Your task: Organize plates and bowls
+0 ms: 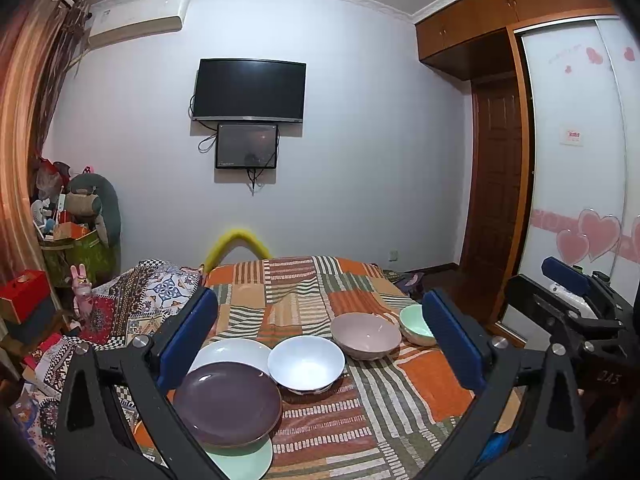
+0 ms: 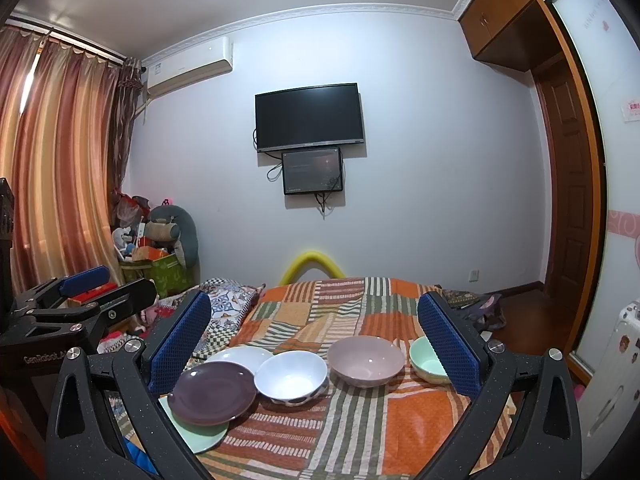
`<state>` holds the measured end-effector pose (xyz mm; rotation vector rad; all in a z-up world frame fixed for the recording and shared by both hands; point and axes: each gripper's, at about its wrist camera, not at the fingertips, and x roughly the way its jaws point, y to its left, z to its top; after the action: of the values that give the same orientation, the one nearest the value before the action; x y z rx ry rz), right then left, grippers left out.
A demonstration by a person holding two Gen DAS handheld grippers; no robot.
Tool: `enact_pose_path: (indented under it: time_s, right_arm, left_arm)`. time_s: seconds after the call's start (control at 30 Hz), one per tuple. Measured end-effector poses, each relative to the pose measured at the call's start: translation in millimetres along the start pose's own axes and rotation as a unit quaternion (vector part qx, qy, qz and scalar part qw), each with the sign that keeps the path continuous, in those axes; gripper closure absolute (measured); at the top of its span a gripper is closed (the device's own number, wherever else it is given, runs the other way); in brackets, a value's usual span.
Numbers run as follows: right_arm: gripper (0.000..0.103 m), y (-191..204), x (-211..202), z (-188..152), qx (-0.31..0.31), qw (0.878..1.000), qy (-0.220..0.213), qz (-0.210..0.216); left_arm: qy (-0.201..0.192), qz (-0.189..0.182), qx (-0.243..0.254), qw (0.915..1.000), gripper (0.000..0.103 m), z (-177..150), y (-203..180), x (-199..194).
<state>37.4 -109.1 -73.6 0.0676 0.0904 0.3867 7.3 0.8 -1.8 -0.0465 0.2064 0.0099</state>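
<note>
On the patchwork bedspread (image 1: pixel 360 408), the crockery sits in a loose row. At the near left, a purple plate (image 1: pixel 227 402) overlaps a pale green plate (image 1: pixel 244 460) so that only a crescent of the green one shows, and the left finger of each gripper cuts it off further. A white plate (image 1: pixel 236 350) behind the purple one is likewise half covered. Just right of these stands a white bowl (image 1: pixel 306 364); its dark patterned outside shows only at the base. Further right is a pinkish-grey bowl (image 1: pixel 365 336), then a small green bowl (image 1: pixel 416 326), partly hidden behind the right blue pad in both views.

The left gripper (image 1: pixel 320 336) is released, its jaws spread wide and holding nothing, with the dishes framed between them. The right gripper (image 2: pixel 314 344) is equally spread and empty. Each gripper appears at the edge of the other's view.

Writing is scarce. The left gripper's body, seen from the right wrist, reads "GenRobot_A", the rest cut off. Digits on the right gripper's body are too dim to read. On the far wall a television (image 2: pixel 310 118) and a smaller screen (image 2: pixel 312 171) are dark; the wardrobe door (image 1: pixel 576 184) carries a label too small to read.
</note>
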Motion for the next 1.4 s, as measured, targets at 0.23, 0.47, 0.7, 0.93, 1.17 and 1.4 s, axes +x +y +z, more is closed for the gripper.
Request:
enact_pose_path:
  time_s: [0.23, 0.47, 0.7, 0.93, 1.17, 1.4]
  right_arm:
    - [0.000, 0.1, 0.1, -0.3, 0.000, 1.000, 0.001, 0.000]
    - [0.000, 0.4, 0.2, -0.2, 0.001, 1.000, 0.000, 0.000]
    - [0.000, 0.2, 0.1, 0.2, 0.001, 1.000, 0.001, 0.000]
    - [0.000, 0.0, 0.0, -1.1, 0.002, 1.000, 0.001, 0.001]
    - [0.000, -0.3, 0.1, -1.2, 0.002, 1.000, 0.001, 0.000]
    - [0.000, -0.7, -0.4, -1.4, 0.003, 1.000, 0.000, 0.001]
  left_arm:
    - [-0.002, 0.002, 0.001, 1.0000, 0.000, -1.4, 0.5, 0.1]
    - [-0.003, 0.002, 0.001, 1.0000, 0.000, -3.4, -0.1, -0.5]
    - [-0.002, 0.001, -0.001, 1.0000, 0.000, -4.2, 0.7, -0.2]
    - [0.000, 0.000, -0.002, 1.0000, 0.000, -4.5, 1.1, -0.2]
    - [0.001, -0.002, -0.005, 1.0000, 0.000, -3.4, 2.0, 0.2]
    - [0.004, -0.004, -0.004, 1.0000, 0.000, -3.6, 2.5, 1.1]
